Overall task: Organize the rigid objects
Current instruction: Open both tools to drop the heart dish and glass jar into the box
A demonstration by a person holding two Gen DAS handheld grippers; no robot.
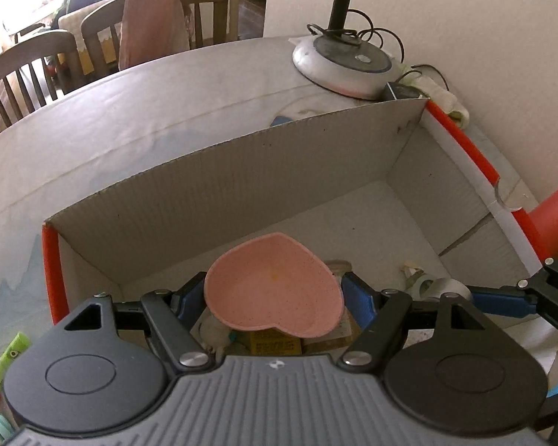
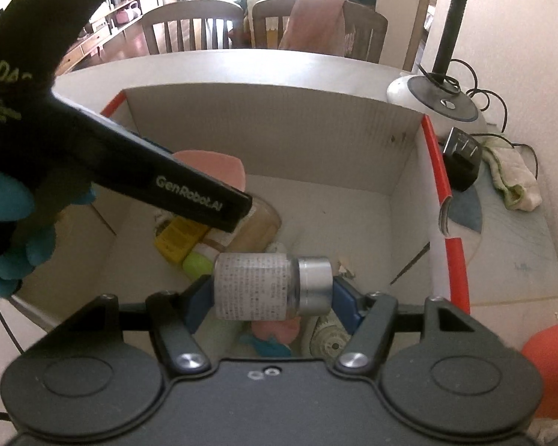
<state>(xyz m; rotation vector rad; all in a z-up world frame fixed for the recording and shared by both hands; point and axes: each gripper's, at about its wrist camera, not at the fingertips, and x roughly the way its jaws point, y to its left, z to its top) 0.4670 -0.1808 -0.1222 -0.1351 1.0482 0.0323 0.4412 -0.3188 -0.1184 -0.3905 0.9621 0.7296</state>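
My left gripper (image 1: 275,297) is shut on a pink heart-shaped dish (image 1: 275,286) and holds it above the inside of an open cardboard box (image 1: 241,171) with red edges. My right gripper (image 2: 269,291) is shut on a small jar (image 2: 271,286) with a printed label and a silver cap, held sideways over the same box (image 2: 279,122). The left gripper's black body (image 2: 160,182) crosses the right wrist view, with the pink dish (image 2: 212,165) behind it. In the box lie a yellow packet (image 2: 176,236), a tan bottle (image 2: 256,228) and other small items.
A lamp base (image 1: 344,61) with a black pole and cables stands beyond the box's far right corner. A black adapter (image 2: 463,160) and a folded cloth (image 2: 513,174) lie right of the box. Wooden chairs (image 1: 26,70) stand behind the table. Small toys (image 1: 7,356) lie left.
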